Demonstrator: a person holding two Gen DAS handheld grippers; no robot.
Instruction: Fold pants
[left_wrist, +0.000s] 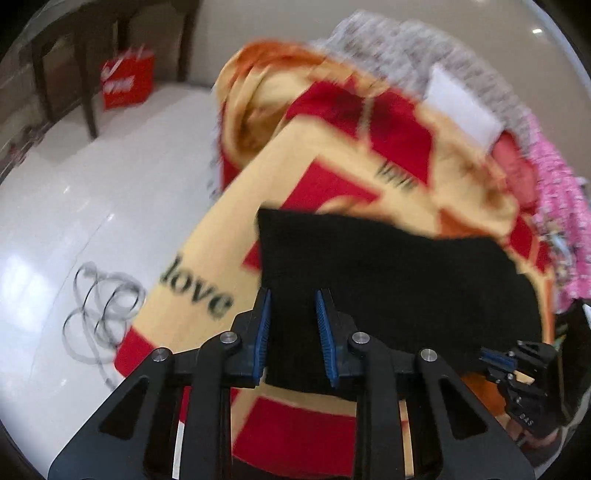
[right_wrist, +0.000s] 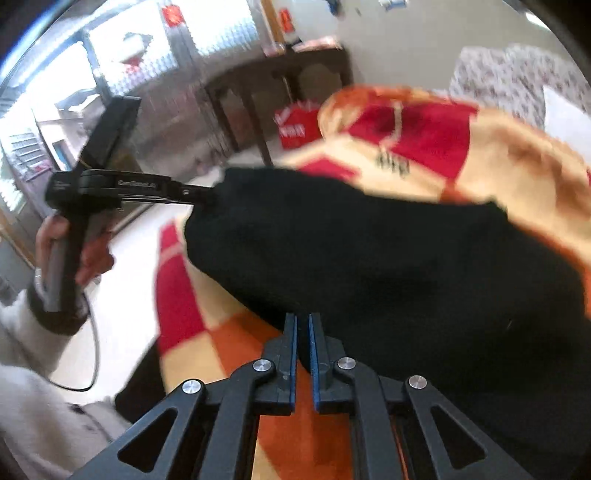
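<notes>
- Our right gripper (right_wrist: 303, 332) has its jaws nearly together, pinching the near edge of the black pants (right_wrist: 369, 258).
- Our left gripper (right_wrist: 207, 194) bites the pants' far-left corner.
- The pants lie on the red-and-yellow blanket (right_wrist: 517, 166).

Black pants (left_wrist: 388, 280); red-yellow-orange checked blanket (left_wrist: 332, 184); red bag (left_wrist: 127, 79).

Your left wrist camera looks steeply down along its fingers, close over the black pants (left_wrist: 388, 280) on the red-and-yellow blanket (left_wrist: 325, 155). Your right wrist camera faces the same cloth, angled toward the left gripper (right_wrist: 210, 194). Both share pants, blanket and — probably, given blur — the red bag (left_wrist: 127, 79).
</notes>
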